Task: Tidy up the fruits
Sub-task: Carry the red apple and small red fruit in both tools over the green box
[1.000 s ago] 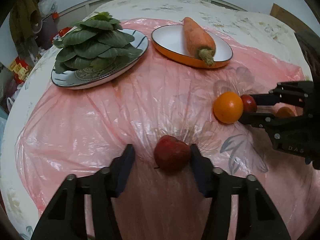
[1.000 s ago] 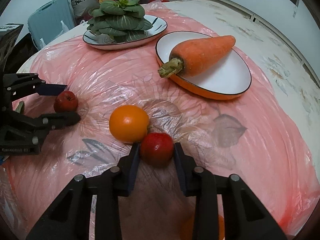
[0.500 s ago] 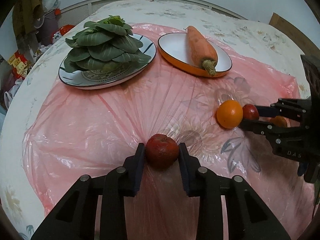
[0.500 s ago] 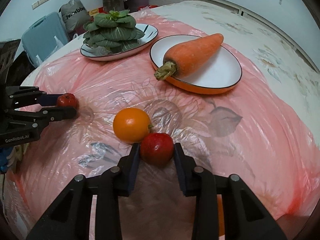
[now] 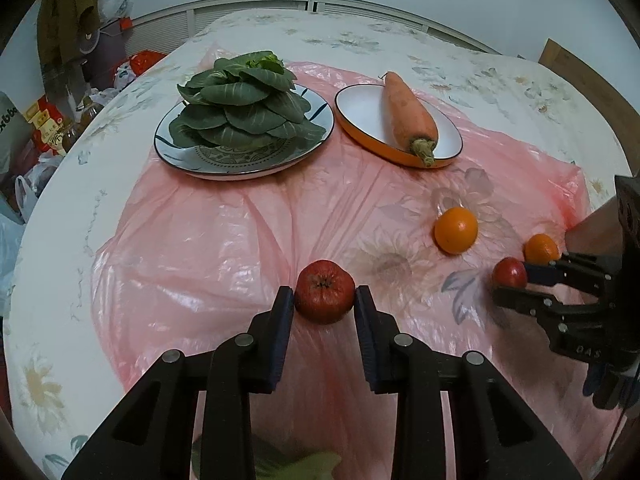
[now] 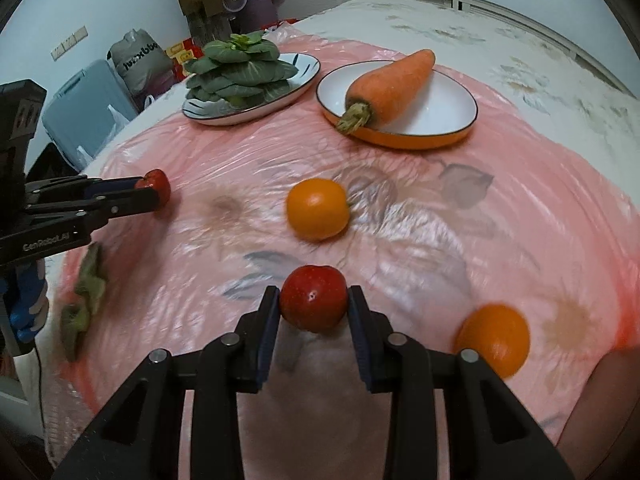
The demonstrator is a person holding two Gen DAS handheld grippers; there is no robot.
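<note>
My left gripper [image 5: 325, 304] is shut on a dark red apple [image 5: 325, 291] and holds it above the pink plastic sheet [image 5: 224, 240]. My right gripper [image 6: 314, 307] is shut on a second red apple [image 6: 313, 298], lifted off the sheet; it also shows in the left wrist view [image 5: 509, 273]. A large orange [image 6: 317, 214] lies on the sheet ahead of the right gripper. A second orange [image 6: 495, 340] lies close at its right side. The left gripper and its apple [image 6: 158, 184] show at the left in the right wrist view.
A patterned plate [image 5: 244, 160] piled with green leaves [image 5: 240, 100] and an orange-rimmed plate [image 5: 360, 108] with a carrot [image 5: 408, 110] stand at the far side. A loose green leaf [image 6: 86, 296] lies at the near left. Bags and a case stand beyond the table's left edge.
My left gripper closed on the dark red apple and both grippers rose and drew back. The right gripper carried its apple away from the large orange, which stayed in place.
</note>
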